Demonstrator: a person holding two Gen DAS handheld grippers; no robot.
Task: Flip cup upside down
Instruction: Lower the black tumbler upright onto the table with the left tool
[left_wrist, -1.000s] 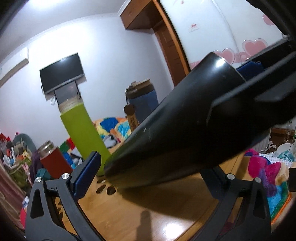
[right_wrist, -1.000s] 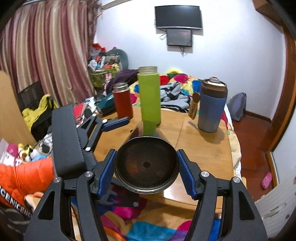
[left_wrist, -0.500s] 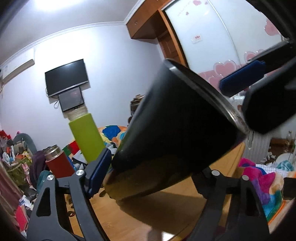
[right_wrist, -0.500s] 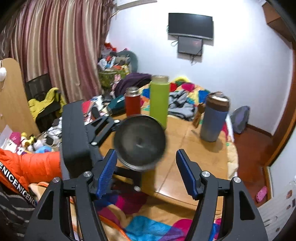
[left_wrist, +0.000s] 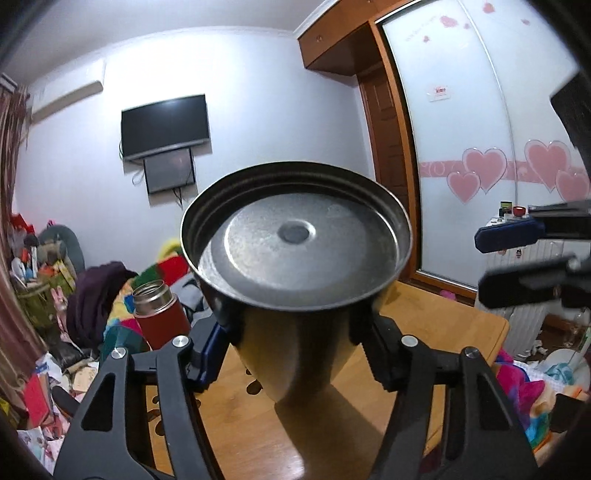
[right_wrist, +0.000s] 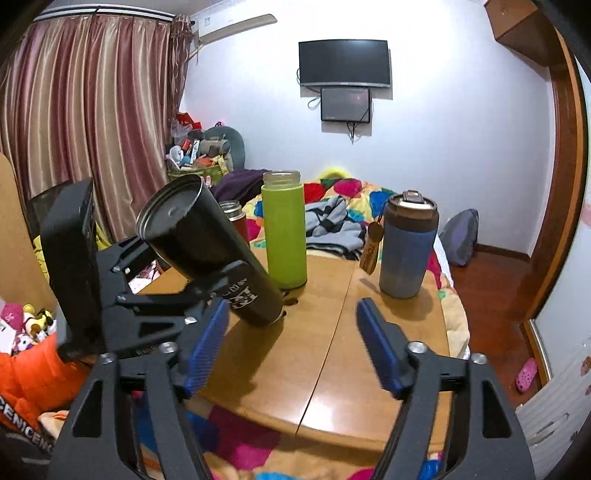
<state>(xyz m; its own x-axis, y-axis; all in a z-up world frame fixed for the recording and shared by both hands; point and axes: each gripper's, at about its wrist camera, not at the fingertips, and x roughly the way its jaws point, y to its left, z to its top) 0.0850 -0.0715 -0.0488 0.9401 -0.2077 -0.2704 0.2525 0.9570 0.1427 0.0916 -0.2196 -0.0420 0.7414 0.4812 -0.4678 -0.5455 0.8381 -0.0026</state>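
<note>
The black metal cup is held tilted, its base up and to the left, its mouth end touching or just above the wooden table. My left gripper is shut on the cup, whose dimpled grey base faces the left wrist camera. In the right wrist view the left gripper clamps the cup's lower body. My right gripper is open and empty, to the right of the cup and apart from it. It also shows at the right edge of the left wrist view.
On the table stand a green bottle, a blue tumbler with a brown lid and a red flask. A bed with colourful bedding lies behind. The table's near edge is below my right gripper.
The right gripper let go of the cup and drew back to the right. The left gripper turned the cup from lying sideways until its base points up, and lowered its mouth to the table.
</note>
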